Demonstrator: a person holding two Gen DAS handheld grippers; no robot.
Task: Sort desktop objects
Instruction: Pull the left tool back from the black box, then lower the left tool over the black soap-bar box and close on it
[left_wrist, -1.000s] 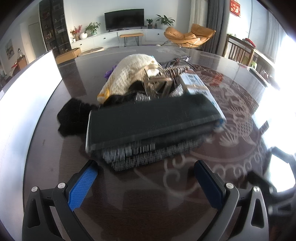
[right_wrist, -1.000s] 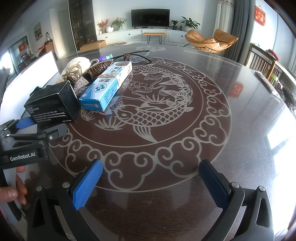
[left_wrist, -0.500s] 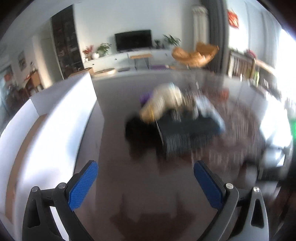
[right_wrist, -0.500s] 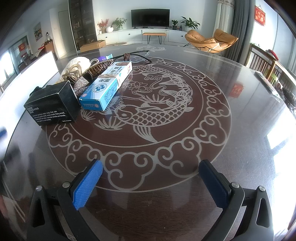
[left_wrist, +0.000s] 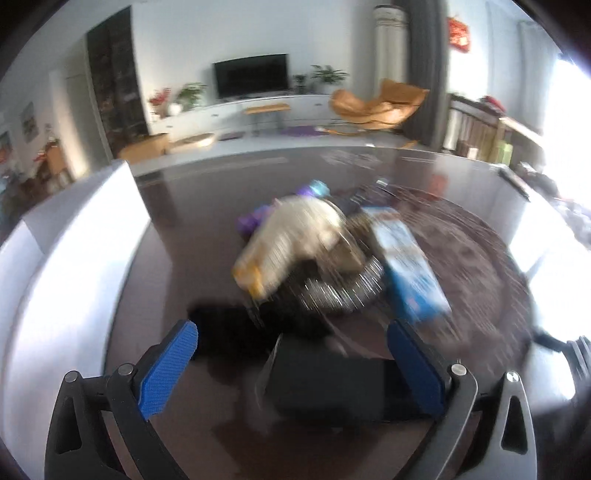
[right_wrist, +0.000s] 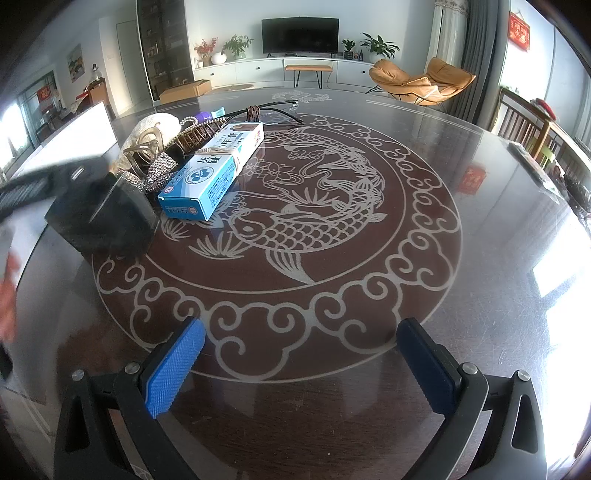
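Observation:
The left wrist view is motion-blurred. My left gripper (left_wrist: 291, 332) is open, and a black box (left_wrist: 332, 384) lies between its fingers, close to the right finger (left_wrist: 413, 365). Beyond it sit a cream knitted item (left_wrist: 295, 229), a sparkly band (left_wrist: 343, 291) and a blue-and-white carton (left_wrist: 410, 266). In the right wrist view the black box (right_wrist: 110, 221) stands at the left with the blurred left gripper (right_wrist: 29, 188) over it, next to the carton (right_wrist: 214, 173). My right gripper (right_wrist: 301, 328) hovers open over the patterned table (right_wrist: 332, 221), holding nothing.
A white storage box (left_wrist: 74, 258) stands along the table's left side. A wicker piece (right_wrist: 199, 133), a dark cable (right_wrist: 266, 109) and a purple item (right_wrist: 205, 116) lie behind the carton. A person's hand (right_wrist: 7, 291) shows at the left edge.
My left gripper drew back and lifted, then swung forward and down over the black box, which now lies between its fingers. The right gripper has stayed still.

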